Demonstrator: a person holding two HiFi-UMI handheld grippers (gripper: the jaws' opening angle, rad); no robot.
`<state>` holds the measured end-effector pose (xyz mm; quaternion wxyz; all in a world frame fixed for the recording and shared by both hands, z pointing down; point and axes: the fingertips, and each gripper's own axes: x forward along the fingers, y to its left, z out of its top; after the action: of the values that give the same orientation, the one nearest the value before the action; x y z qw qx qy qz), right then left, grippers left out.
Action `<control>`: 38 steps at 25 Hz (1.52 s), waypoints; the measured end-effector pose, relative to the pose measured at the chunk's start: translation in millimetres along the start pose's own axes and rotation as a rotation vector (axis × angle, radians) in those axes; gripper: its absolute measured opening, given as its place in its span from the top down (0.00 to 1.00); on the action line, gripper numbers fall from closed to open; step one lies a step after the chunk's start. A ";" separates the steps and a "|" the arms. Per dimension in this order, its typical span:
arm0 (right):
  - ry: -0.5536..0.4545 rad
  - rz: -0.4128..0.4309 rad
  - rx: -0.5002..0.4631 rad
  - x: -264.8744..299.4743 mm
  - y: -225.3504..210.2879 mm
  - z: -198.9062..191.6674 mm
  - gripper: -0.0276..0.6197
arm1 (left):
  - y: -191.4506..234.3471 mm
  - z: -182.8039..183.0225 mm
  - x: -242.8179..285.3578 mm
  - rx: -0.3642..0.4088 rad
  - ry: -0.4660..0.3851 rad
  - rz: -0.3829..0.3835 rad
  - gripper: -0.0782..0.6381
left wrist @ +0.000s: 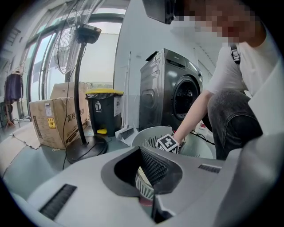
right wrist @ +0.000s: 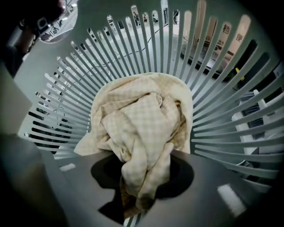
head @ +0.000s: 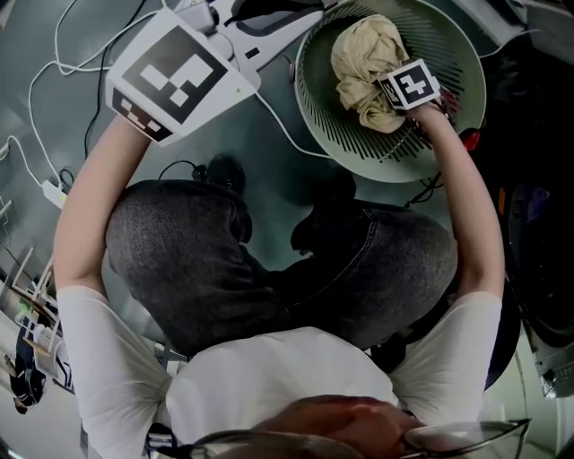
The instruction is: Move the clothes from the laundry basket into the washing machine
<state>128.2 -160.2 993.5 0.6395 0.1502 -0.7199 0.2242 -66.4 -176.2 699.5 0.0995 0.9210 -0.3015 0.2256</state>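
A cream checked cloth [head: 363,58] lies bunched in the round pale-green slatted laundry basket [head: 448,54] on the floor. My right gripper [head: 395,99] points straight down into the basket and is shut on a fold of that cloth [right wrist: 142,119], which hangs from its jaws just above the basket's slats [right wrist: 230,88]. My left gripper [head: 278,22] is held out to the left of the basket, open and empty. In the left gripper view the basket [left wrist: 146,135] stands in front of the dark grey front-loading washing machine [left wrist: 173,93].
White cables [head: 54,54] and a power strip [head: 49,193] run over the grey floor at left. A standing fan's pole [left wrist: 82,88], a cardboard box [left wrist: 53,119] and a black bin with a yellow lid [left wrist: 104,108] stand left of the machine. The person crouches beside the basket.
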 end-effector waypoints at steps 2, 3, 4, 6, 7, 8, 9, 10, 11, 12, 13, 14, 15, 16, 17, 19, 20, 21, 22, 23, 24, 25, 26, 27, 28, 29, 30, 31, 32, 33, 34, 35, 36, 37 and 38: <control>-0.062 0.006 0.010 -19.6 4.0 7.8 0.70 | 0.2 7.3 0.7 0.016 -0.003 0.001 0.88; -0.093 0.012 0.014 -30.4 7.6 10.2 0.70 | -0.5 9.9 0.4 0.022 -0.004 -0.001 0.88; -0.121 0.019 0.017 -41.6 11.6 11.3 0.70 | -1.8 11.6 0.0 0.026 -0.005 -0.004 0.88; -0.171 0.031 0.023 -62.5 16.6 12.8 0.70 | -2.6 13.3 -0.3 0.033 -0.005 -0.009 0.88; -0.194 0.034 0.023 -71.3 17.6 13.5 0.70 | -1.8 14.3 -0.3 0.036 -0.005 -0.008 0.88; -0.215 0.037 0.020 -79.0 18.4 14.1 0.70 | -1.0 15.7 -0.3 0.037 -0.006 -0.006 0.88; -0.235 0.039 0.018 -86.3 18.9 14.4 0.70 | -0.6 17.9 -0.2 0.039 -0.008 -0.004 0.88; -0.254 0.039 0.016 -93.7 19.3 14.7 0.70 | -0.5 20.9 -0.2 0.041 -0.011 -0.003 0.88; -0.273 0.036 0.014 -101.4 19.7 15.2 0.70 | -0.7 24.2 -0.3 0.045 -0.015 -0.003 0.88; -0.293 0.031 0.010 -109.1 20.2 16.0 0.70 | -0.9 27.5 -0.4 0.049 -0.018 -0.003 0.88; -0.314 0.025 0.004 -116.9 21.1 17.0 0.70 | -0.9 30.5 -0.7 0.053 -0.020 -0.003 0.88; -0.333 0.017 -0.005 -124.6 22.3 18.1 0.70 | -0.8 32.9 -0.9 0.055 -0.021 -0.002 0.88; -0.350 0.009 -0.014 -132.2 23.6 18.8 0.70 | -0.9 35.1 -0.9 0.057 -0.023 0.000 0.88; -0.366 0.002 -0.022 -139.7 25.0 18.9 0.70 | -1.3 37.2 -0.6 0.058 -0.023 0.003 0.88; -0.380 -0.004 -0.029 -147.2 26.5 18.5 0.70 | -2.1 39.3 0.1 0.061 -0.022 0.005 0.88; -0.405 -0.015 -0.041 -163.0 28.5 17.9 0.70 | -3.8 44.4 1.7 0.079 -0.012 0.012 0.88; -0.417 -0.022 -0.047 -171.1 28.9 18.0 0.70 | -4.8 47.8 2.4 0.094 -0.006 0.014 0.88; -0.429 -0.028 -0.051 -179.2 29.2 18.4 0.70 | -6.4 51.8 3.0 0.110 -0.003 0.013 0.88; -0.443 -0.034 -0.052 -187.1 29.2 19.4 0.70 | -8.4 56.1 3.5 0.122 -0.004 0.009 0.88; -0.459 -0.039 -0.049 -194.8 28.8 20.8 0.70 | -10.2 60.6 4.0 0.128 -0.010 0.002 0.88; -0.478 -0.044 -0.041 -202.6 28.1 22.6 0.70 | -11.6 64.9 4.4 0.130 -0.017 -0.004 0.88; -0.497 -0.048 -0.029 -210.6 27.5 24.5 0.70 | -12.7 69.0 4.3 0.133 -0.024 -0.009 0.88; -0.518 -0.052 -0.016 -219.0 27.0 26.3 0.70 | -13.7 72.7 3.6 0.139 -0.028 -0.012 0.88; -0.539 -0.057 -0.004 -227.9 26.5 28.1 0.70 | -14.6 76.3 2.2 0.148 -0.030 -0.014 0.88; -0.561 -0.064 0.009 -237.1 25.9 29.5 0.70 | -15.5 80.3 0.4 0.158 -0.031 -0.015 0.88; -0.581 -0.070 0.021 -246.4 25.5 30.1 0.70 | -16.7 84.8 -1.5 0.165 -0.033 -0.015 0.88; -0.601 -0.076 0.033 -255.4 25.3 29.5 0.70 | -19.1 90.0 -3.4 0.167 -0.037 -0.015 0.88; -0.618 -0.081 0.045 -264.2 25.4 27.9 0.70 | -22.5 95.8 -5.0 0.165 -0.044 -0.019 0.88; -0.636 -0.087 0.056 -272.7 25.2 26.2 0.70 | -26.6 102.5 -6.2 0.159 -0.053 -0.025 0.88; -0.656 -0.093 0.067 -281.2 24.3 25.4 0.70 | -30.5 110.3 -6.8 0.153 -0.065 -0.032 0.88; -0.678 -0.102 0.079 -289.3 22.9 25.5 0.70 | -33.8 118.7 -6.7 0.150 -0.077 -0.040 0.88; -0.698 -0.109 0.089 -296.7 22.0 25.9 0.70 | -37.0 126.9 -5.7 0.150 -0.089 -0.048 0.88; -0.713 -0.115 0.096 -302.8 22.3 26.1 0.70 | -40.7 134.0 -4.4 0.150 -0.099 -0.059 0.88; -0.723 -0.120 0.098 -308.1 23.7 25.8 0.70 | -45.2 139.7 -3.4 0.148 -0.108 -0.072 0.88; -0.731 -0.127 0.097 -313.2 25.2 25.6 0.70 | -49.4 144.3 -2.8 0.148 -0.115 -0.084 0.88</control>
<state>136.6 -174.0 678.7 0.3448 0.2947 -0.8786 0.1495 12.5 -181.4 569.1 0.0232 0.9491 -0.2505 0.1895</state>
